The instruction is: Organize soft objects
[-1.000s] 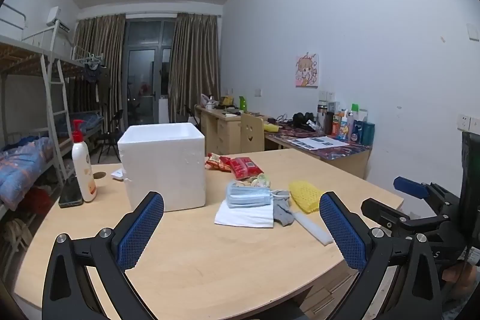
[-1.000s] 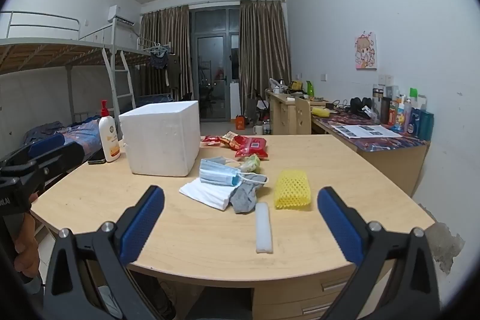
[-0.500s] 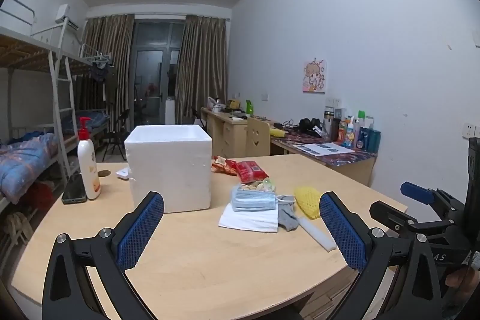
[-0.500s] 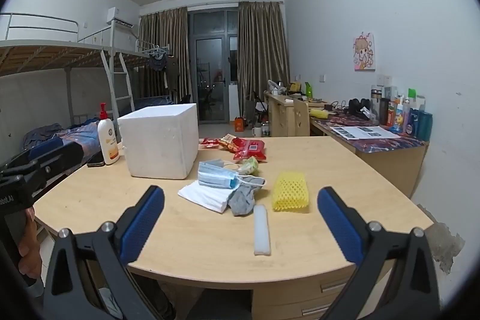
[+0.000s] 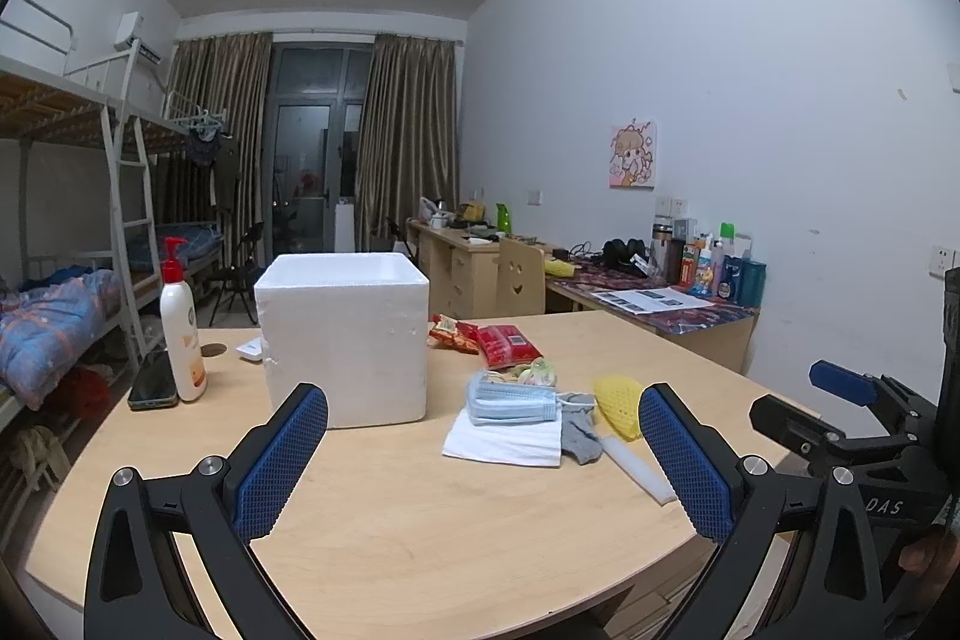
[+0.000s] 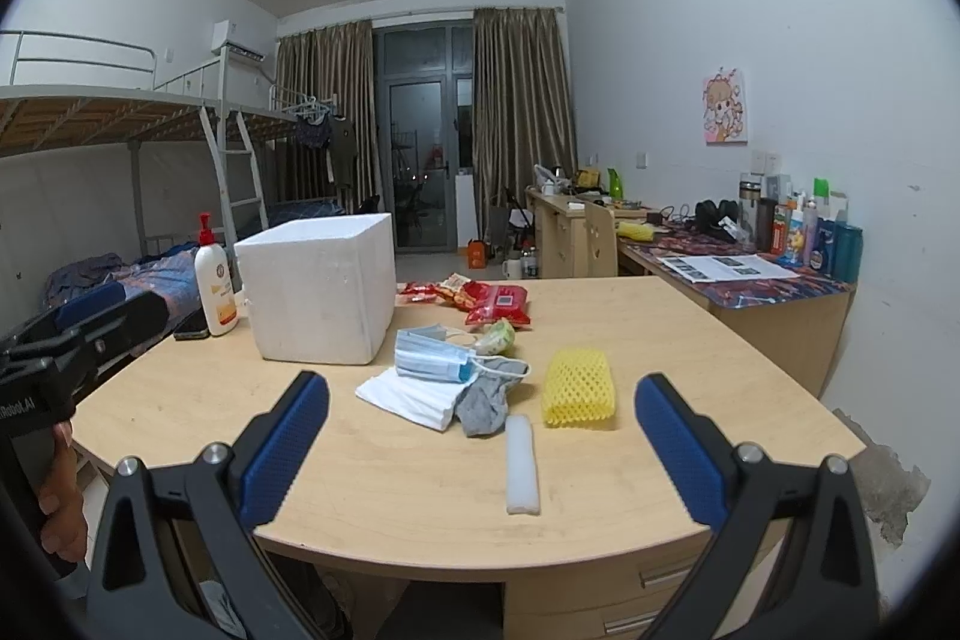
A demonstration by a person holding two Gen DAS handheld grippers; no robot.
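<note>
A white foam box [image 5: 345,340] [image 6: 321,286] stands on the wooden table [image 5: 420,520] [image 6: 690,340]. To its right lies a pile: blue face masks [image 5: 510,397] [image 6: 435,355] on a white cloth [image 5: 504,442] [image 6: 408,397], a grey sock [image 5: 579,436] [image 6: 486,400], a yellow foam net [image 5: 618,400] [image 6: 579,388] and a white foam strip [image 5: 639,469] [image 6: 522,463]. My left gripper [image 5: 480,466] hangs open above the near table edge, short of the pile. Over the front edge, my right gripper [image 6: 480,448] is open too, with the foam strip between its fingers' lines but farther off.
Red snack packets [image 5: 504,343] [image 6: 498,304] lie behind the pile. A lotion pump bottle [image 5: 180,328] [image 6: 216,286] and a phone [image 5: 153,388] sit left of the box. A cluttered desk [image 6: 738,274] lines the right wall; bunk beds [image 5: 72,280] stand left.
Both grippers have drifted slightly; the left view has risen and shifted a little, so the box and pile sit lower and closer to centre. Nothing on the table has moved.
</note>
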